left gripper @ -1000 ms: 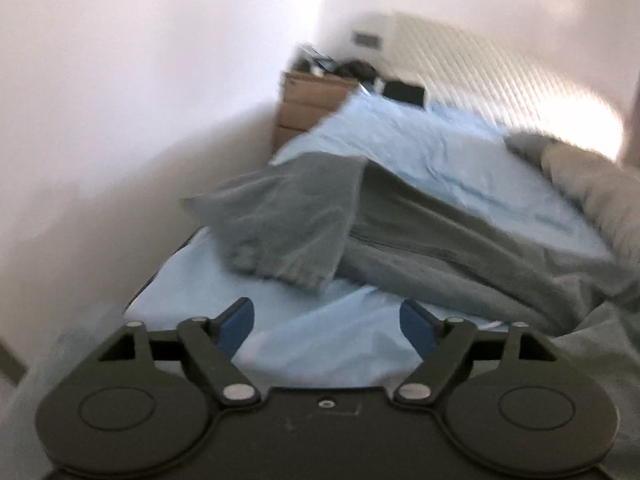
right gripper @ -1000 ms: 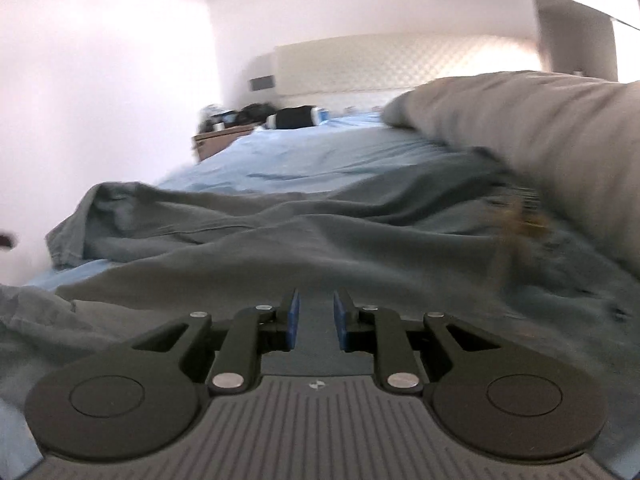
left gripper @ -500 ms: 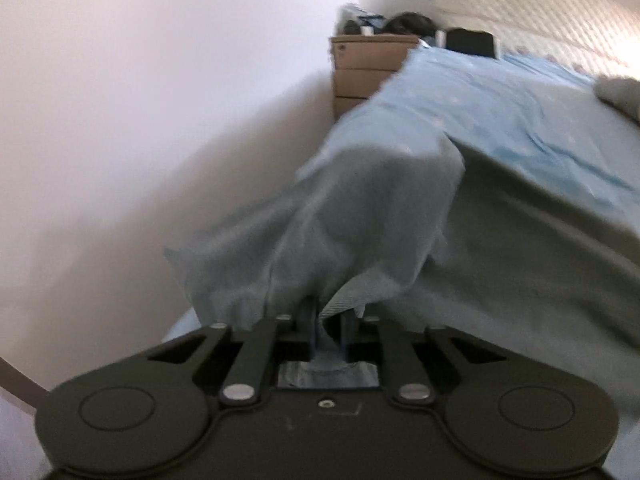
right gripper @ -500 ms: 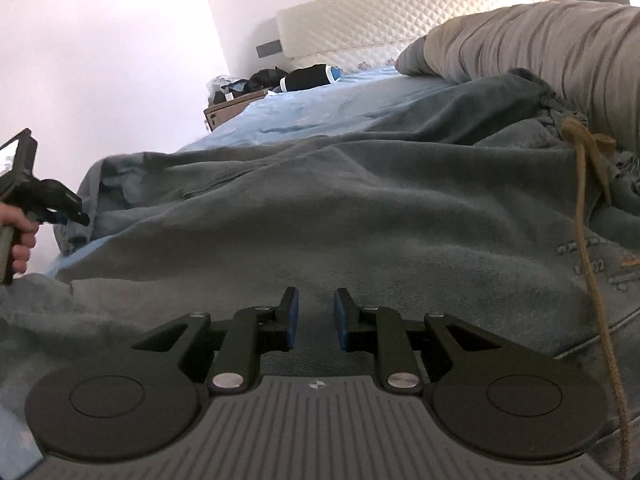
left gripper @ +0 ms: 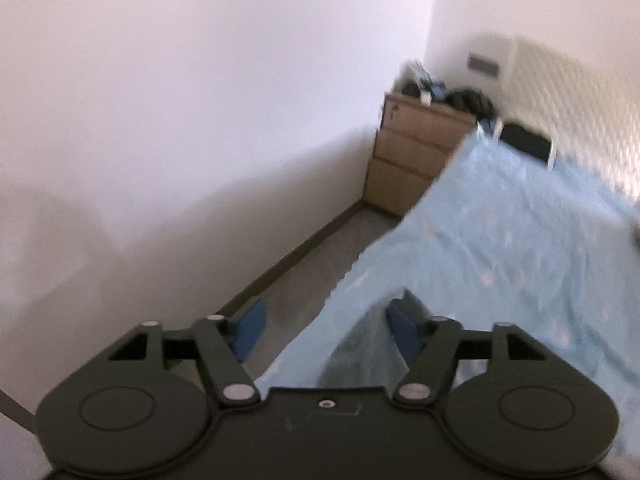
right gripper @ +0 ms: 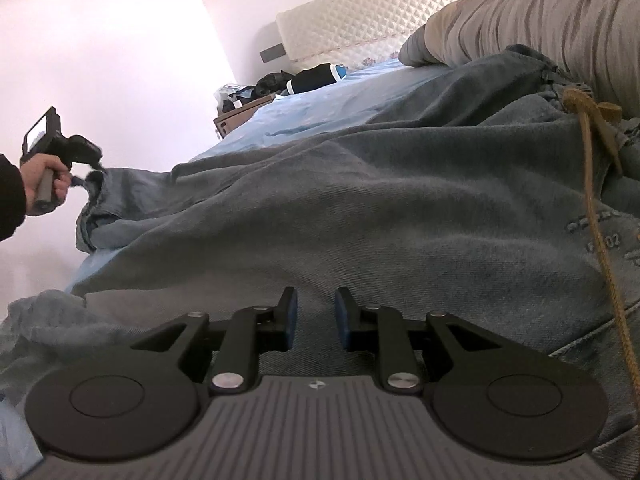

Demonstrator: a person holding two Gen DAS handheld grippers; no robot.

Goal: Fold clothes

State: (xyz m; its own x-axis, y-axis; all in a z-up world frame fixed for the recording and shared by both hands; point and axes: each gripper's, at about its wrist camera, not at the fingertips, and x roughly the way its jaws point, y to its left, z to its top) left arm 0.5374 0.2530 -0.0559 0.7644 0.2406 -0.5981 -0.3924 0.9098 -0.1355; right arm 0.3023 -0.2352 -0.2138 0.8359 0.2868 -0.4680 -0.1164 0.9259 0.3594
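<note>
Garment (right gripper: pixel 360 208), one, grey, between two open grippers (right gripper: pixel 316 312).

Left claw (left gripper: pixel 326 330) with jaws just opened wide, grey garment fold (left gripper: pixel 362 354) loose between them, light blue bed sheet (left gripper: pixel 500 248) right, wooden nightstand (left gripper: pixel 416 160) far, white wall (left gripper: pixel 180 120) left.

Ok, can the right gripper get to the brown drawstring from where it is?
Probably yes: the right gripper sits open over the grey garment, and the drawstring lies uncovered on it to the right.
</note>
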